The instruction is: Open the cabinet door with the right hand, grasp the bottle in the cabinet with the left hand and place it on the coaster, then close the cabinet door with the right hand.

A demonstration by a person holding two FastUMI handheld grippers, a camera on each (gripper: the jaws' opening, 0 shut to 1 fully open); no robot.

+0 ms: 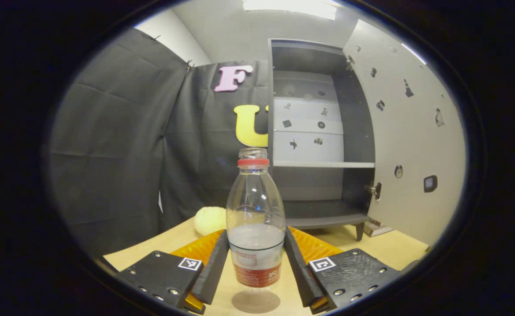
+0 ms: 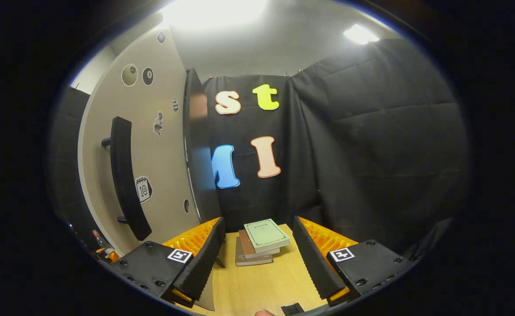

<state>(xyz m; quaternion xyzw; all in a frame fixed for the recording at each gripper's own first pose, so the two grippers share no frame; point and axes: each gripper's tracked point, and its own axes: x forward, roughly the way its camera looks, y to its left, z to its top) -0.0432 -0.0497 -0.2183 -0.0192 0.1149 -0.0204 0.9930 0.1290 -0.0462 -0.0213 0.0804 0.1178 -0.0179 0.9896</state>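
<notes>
Bottle (image 1: 255, 237) clamped upright in left hand-held gripper (image 1: 255, 259); right hand-held gripper (image 2: 257, 259) spread wide, empty.

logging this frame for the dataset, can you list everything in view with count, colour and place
bottle: 1, clear with a red neck ring and red label, no cap, upright between the left tongs' fingers above the table
coaster: 1, round, grey-brown, on the table under the bottle
cabinet: 1, dark grey, on the table behind the bottle, shelves bare
cabinet door: 1, pale with stickers, swung open; dark bar handle on its outer face
soft object: 1, pale yellow, on the table left of the bottle
books: small stack, green one on top, on the table
table: 1, light wood
left tongs: 1, closed on the bottle
right tongs: 1, open, holding nothing
</notes>
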